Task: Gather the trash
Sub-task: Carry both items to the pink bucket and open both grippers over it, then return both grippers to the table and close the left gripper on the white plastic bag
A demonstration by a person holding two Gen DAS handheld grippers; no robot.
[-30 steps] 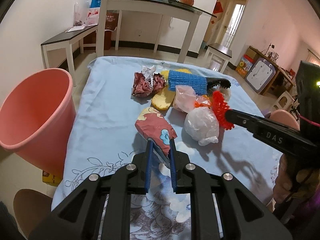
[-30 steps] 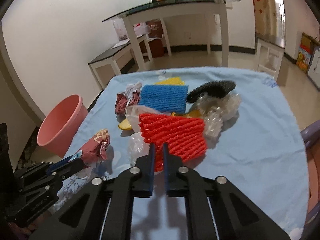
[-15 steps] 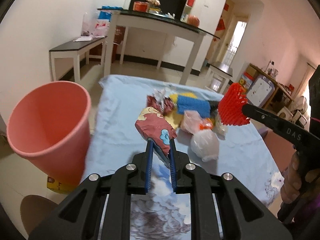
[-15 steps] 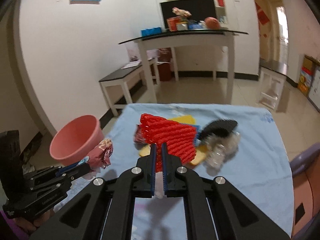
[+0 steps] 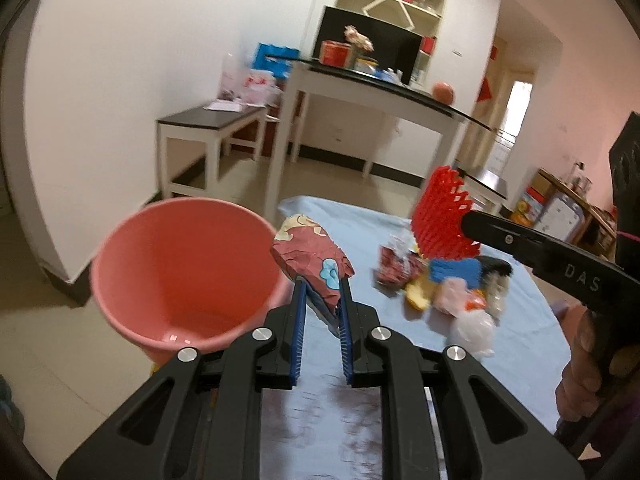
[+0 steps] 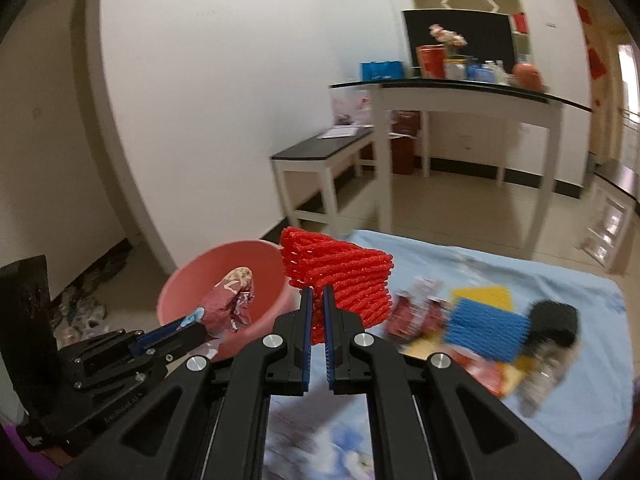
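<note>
My left gripper (image 5: 322,284) is shut on a crumpled dark-red wrapper (image 5: 310,252) and holds it in the air just right of the pink bin (image 5: 180,272). In the right wrist view the wrapper (image 6: 232,300) hangs over the bin (image 6: 224,276). My right gripper (image 6: 316,300) is shut on a red foam net (image 6: 340,280), lifted above the blue cloth table (image 6: 540,420); it also shows in the left wrist view (image 5: 440,220).
A pile of trash lies on the table: a blue foam net (image 6: 484,330), a black net (image 6: 556,320), yellow sponge pieces (image 6: 484,294), a red wrapper (image 6: 416,314) and clear plastic bags (image 5: 472,328). A white bench (image 5: 212,132) and tall white table (image 5: 380,92) stand behind.
Both grippers have risen and swung left toward the pink bin with their loads. The wrapper now hangs at the bin's rim. The red net is higher above the table.
</note>
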